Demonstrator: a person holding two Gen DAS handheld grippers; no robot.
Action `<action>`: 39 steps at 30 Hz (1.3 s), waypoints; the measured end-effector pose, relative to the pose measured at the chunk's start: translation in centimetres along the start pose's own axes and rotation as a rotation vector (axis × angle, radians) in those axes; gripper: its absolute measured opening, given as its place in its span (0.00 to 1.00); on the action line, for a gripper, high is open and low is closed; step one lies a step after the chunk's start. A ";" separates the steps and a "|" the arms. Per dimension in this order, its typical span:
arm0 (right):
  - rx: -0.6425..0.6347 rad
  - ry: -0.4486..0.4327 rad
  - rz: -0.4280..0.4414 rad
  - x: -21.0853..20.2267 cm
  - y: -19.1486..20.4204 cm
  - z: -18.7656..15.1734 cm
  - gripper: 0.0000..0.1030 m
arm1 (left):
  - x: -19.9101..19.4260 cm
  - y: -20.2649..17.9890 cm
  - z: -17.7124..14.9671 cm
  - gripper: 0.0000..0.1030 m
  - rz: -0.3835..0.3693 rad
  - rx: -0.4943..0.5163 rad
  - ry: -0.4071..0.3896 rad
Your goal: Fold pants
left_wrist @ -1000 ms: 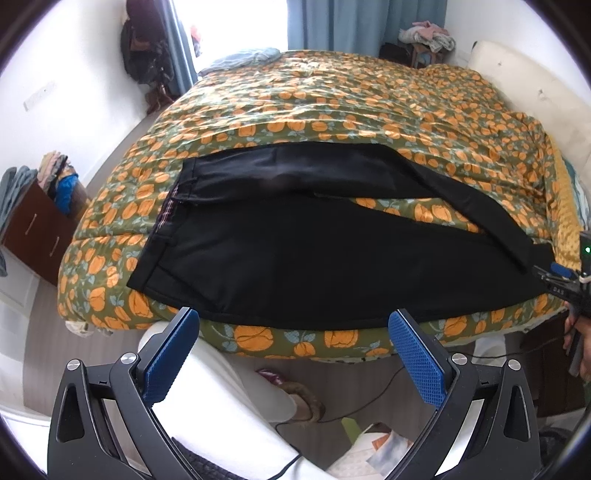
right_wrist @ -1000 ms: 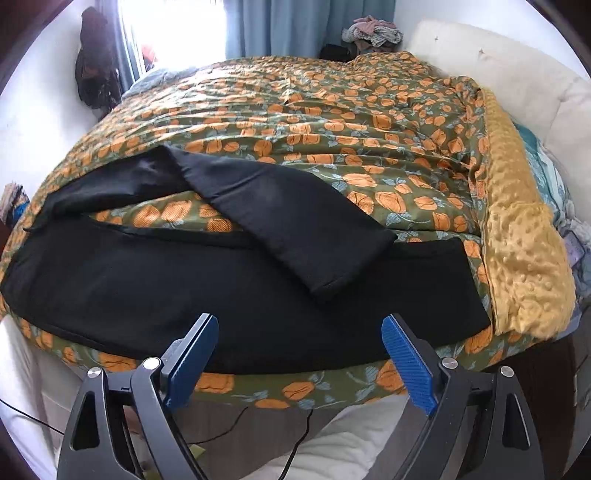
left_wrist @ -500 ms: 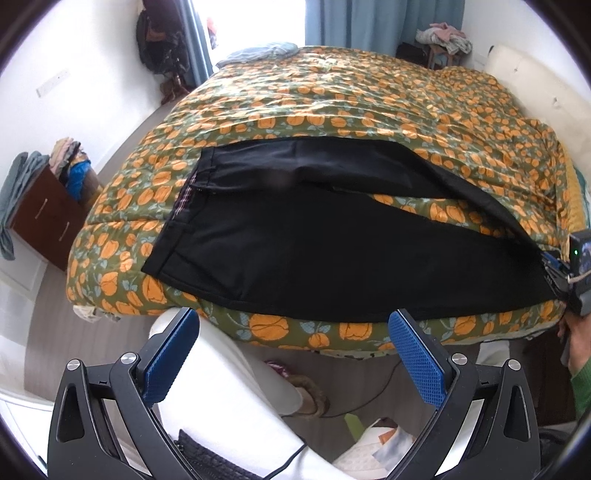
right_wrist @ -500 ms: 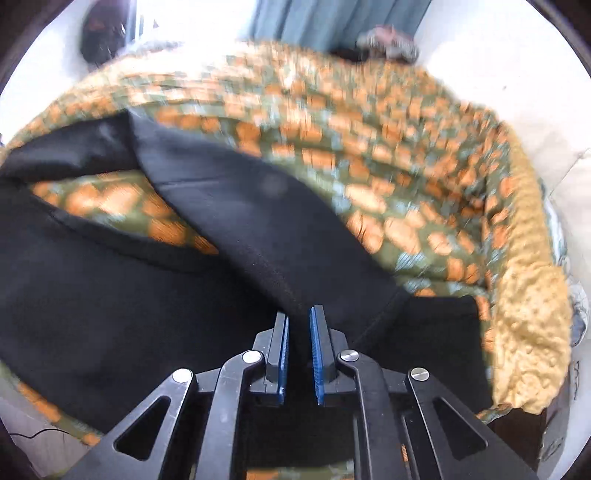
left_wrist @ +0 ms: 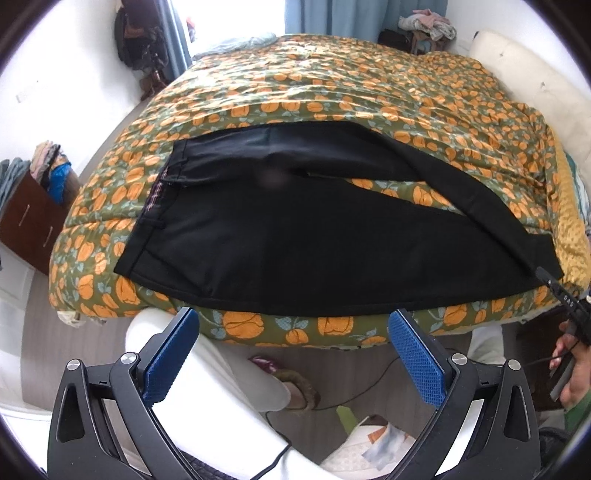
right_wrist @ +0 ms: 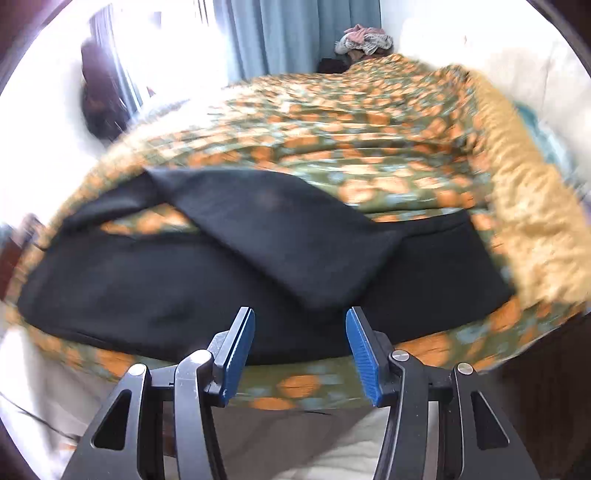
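While spread along near edge of bed [left_wrist: 332, 92] | black pants [left_wrist: 295, 236] flat, far leg slanted over near one | left gripper [left_wrist: 295, 354] fingers released, empty | right gripper [right_wrist: 300, 350] fingers opening, nothing between | risk: loose leg hem slipping, crooked fold.

Daylight floods in from the window [left_wrist: 236, 22] at the far left, blown out to pure white in both views. The left wrist view is sharp; the right wrist view is smeared by motion blur, worst on the bedspread [right_wrist: 369, 122]. Fisheye bending curves the edges, with dark corners all round
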State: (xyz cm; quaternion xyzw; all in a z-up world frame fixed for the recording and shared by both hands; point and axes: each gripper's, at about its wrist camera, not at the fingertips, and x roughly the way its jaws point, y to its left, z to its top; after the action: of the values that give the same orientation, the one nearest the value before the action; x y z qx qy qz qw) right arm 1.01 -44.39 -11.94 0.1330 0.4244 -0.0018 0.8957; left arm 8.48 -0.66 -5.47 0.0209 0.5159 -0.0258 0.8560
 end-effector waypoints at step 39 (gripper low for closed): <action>0.347 -0.190 0.391 -10.3 1.4 3.7 0.12 | 10.8 3.0 10.6 0.99 -0.405 -0.185 0.058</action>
State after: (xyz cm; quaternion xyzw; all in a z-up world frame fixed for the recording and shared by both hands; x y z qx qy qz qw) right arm -2.56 -45.10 -1.55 0.3630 0.2980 0.0857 0.8787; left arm 23.09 1.43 -10.04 -0.1611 0.5341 -0.1493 0.8164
